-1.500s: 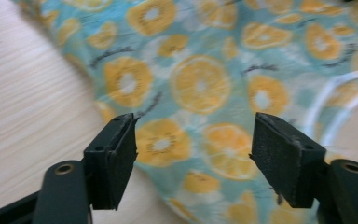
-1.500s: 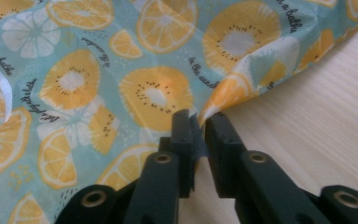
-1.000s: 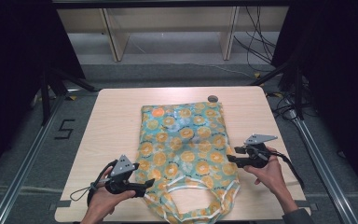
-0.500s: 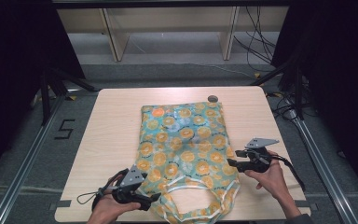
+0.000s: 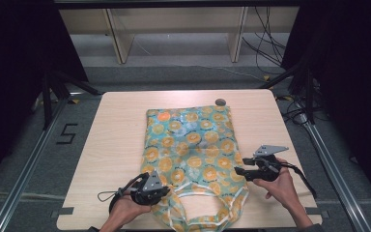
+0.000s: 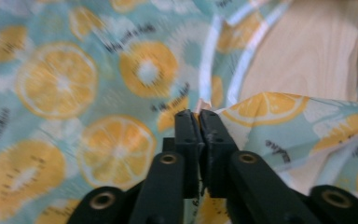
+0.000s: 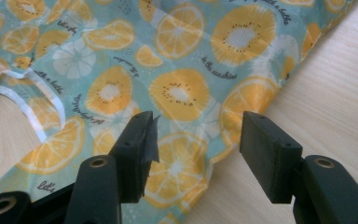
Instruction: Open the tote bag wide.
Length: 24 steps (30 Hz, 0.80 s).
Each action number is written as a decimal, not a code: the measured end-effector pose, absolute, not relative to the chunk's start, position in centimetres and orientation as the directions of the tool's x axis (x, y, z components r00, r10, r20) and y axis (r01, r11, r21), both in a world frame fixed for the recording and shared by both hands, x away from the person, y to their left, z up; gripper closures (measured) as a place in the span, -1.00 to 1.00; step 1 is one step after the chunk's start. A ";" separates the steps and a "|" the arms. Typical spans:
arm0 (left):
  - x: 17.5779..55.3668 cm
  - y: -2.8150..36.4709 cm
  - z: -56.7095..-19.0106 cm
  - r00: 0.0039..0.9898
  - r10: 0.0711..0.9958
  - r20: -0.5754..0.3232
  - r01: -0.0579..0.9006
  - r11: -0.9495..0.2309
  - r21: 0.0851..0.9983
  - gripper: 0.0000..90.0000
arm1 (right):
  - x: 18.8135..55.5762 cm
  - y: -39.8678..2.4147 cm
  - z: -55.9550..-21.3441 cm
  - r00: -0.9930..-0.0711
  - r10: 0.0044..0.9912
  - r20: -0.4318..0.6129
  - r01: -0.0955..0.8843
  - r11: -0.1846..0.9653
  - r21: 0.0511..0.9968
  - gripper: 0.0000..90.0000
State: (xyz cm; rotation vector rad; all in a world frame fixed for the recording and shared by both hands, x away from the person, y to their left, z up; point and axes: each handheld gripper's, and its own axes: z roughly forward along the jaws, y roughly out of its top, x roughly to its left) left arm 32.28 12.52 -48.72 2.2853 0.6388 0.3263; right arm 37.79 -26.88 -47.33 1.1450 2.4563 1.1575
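my left gripper (image 5: 160, 189) sits at the near left corner of the tote bag (image 5: 193, 150), jaws pressed together on a fold of its orange-slice fabric, which lifts just beside the white handle (image 6: 214, 56). the bag lies flat along the middle of the table (image 5: 111, 140), its handles toward me. a small dark disc (image 5: 220, 102) rests at the bag's far edge. my right gripper (image 5: 244, 171) has its jaws wide apart, holding nothing, straddling the bag's right edge (image 7: 242, 112).
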 end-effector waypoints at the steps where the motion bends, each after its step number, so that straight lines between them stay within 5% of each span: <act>1: 32.6 12.7 -48.5 0.840 0.541 0.040 0.350 -0.596 0.723 0.95 | 37.8 -26.9 -47.3 -0.685 0.715 0.136 0.559 0.397 0.728 0.02; 24: 39.4 15.4 -44.9 0.741 0.672 0.014 0.407 -0.465 0.786 0.99 | 35.5 -23.5 -44.6 -0.804 0.576 0.148 0.486 0.492 0.722 -0.12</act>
